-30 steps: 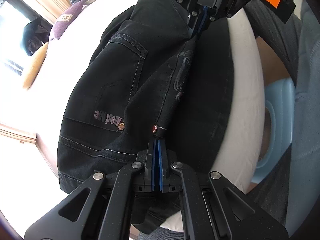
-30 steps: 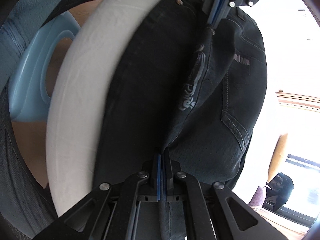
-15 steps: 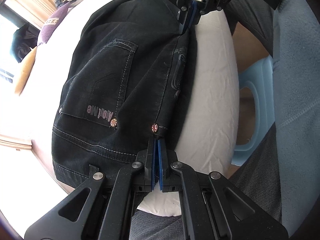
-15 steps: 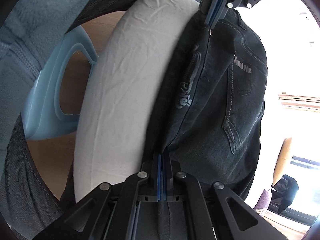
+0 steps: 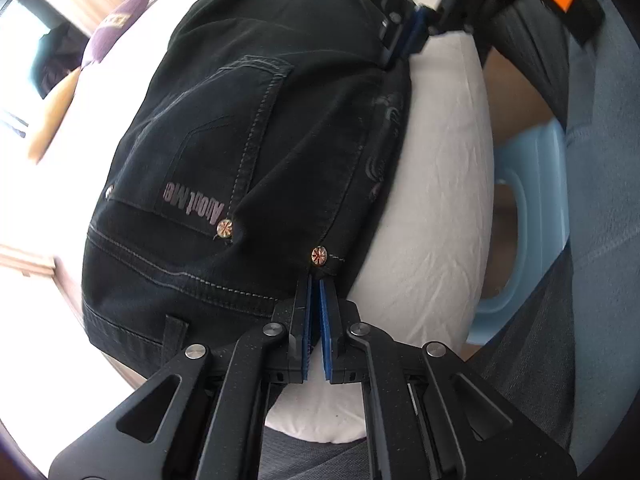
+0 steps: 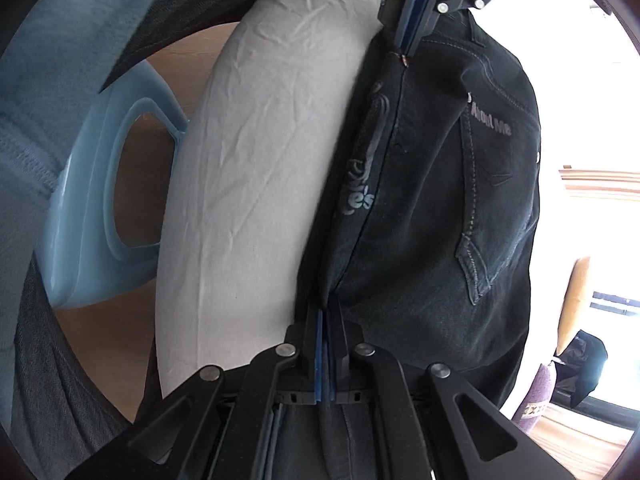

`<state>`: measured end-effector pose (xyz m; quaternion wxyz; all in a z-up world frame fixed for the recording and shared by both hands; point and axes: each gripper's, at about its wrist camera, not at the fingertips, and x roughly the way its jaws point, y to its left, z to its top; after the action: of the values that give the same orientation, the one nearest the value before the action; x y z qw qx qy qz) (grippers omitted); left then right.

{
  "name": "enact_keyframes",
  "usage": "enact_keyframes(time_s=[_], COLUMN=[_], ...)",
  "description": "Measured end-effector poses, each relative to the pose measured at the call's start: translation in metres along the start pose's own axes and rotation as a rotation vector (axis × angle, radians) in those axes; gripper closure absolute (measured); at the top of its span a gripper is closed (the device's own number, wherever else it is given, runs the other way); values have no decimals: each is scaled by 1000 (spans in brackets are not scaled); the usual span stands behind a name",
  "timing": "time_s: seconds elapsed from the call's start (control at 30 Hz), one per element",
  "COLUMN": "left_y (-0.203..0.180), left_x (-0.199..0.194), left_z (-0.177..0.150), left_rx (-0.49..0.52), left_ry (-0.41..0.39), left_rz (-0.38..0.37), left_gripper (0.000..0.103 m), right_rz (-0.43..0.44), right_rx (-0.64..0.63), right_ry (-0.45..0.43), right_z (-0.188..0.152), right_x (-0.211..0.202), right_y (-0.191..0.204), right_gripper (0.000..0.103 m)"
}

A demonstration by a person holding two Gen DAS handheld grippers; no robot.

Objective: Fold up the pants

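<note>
Two grippers: both clamped on one folded edge of the pants (image 5: pixel 240 140), one at each end.
Left gripper (image 5: pixel 315 280): nipped onto the waistband corner just below a copper rivet; cloth caught at the very tips only, with a thin slit of white visible between the pads further back.
Right gripper (image 6: pixel 327 308): pinched tight on the opposite end of that edge, with dark cloth trapped between the blue pads.
Pants' place: draped over a white cushion (image 5: pixel 440 200), back pocket up, with a pale blue plastic stool (image 5: pixel 536 200) beyond the cushion's other side.
Long axis: ran straight from one gripper to the other along the held fold, seen as a raised ridge in the right wrist view.
Bulk of cloth: lay wholly to one side of that line, left of it in the left wrist view and right of it in the right.
Nearer hand: neither; each was already on its own end.
Likely next: edge set down and let go, or carried across the bulk for another fold; judged, not seen.
</note>
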<state>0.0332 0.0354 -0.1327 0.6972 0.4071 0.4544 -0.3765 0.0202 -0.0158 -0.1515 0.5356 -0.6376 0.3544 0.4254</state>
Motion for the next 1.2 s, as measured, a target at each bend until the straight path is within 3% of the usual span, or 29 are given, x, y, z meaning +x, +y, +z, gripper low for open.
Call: enact_keyframes(time_s=[0.17, 0.2, 0.3, 0.33, 0.43, 0.53, 0.67, 0.8, 0.9, 1.0, 1.13, 1.2], left_y=[23, 28, 45, 51, 67, 66, 68, 62, 65, 67, 72, 72], left_x=[-20, -27, -56, -64, -72, -48, 3, 49, 59, 56, 51, 53], left_z=[-1, -1, 10, 17, 48, 81, 112, 126, 122, 123, 125, 128], left_rx=[-99, -111, -171, -197, -281, -348, -437, -469, -524, -523, -520, -524], left_ry=[52, 61, 5, -31, -142, -186, -154, -66, -76, -50, -29, -25], left_rz=[-57, -76, -64, -61, -53, -33, -44, -67, -93, -97, -102, -105], left_gripper=[97, 97, 97, 97, 97, 97, 97, 98, 98, 98, 98, 98], right_rz=[-41, -68, -212, -220, -146, -69, -2, -26, -4, 59, 176, 163], right_rx=[139, 166, 266, 310, 549, 931, 1589, 2101, 2434, 2626, 2752, 2789], right_ry=[-35, -39, -55, -68, -124, -224, -340, -544, -717, -819, -912, -958], right_z=[-9, -9, -16, -21, -46, -107, -252, -391, -473, -512, -517, -520], right_x=[-9, -12, -19, -24, -44, -64, -72, -72, -47, -9, 44, 52], right_y=[-8, -7, -13, -17, -37, -59, -73, -57, -33, -17, -11, -7], right_gripper=[95, 88, 40, 34, 34, 34, 34, 34, 34, 34, 34, 45])
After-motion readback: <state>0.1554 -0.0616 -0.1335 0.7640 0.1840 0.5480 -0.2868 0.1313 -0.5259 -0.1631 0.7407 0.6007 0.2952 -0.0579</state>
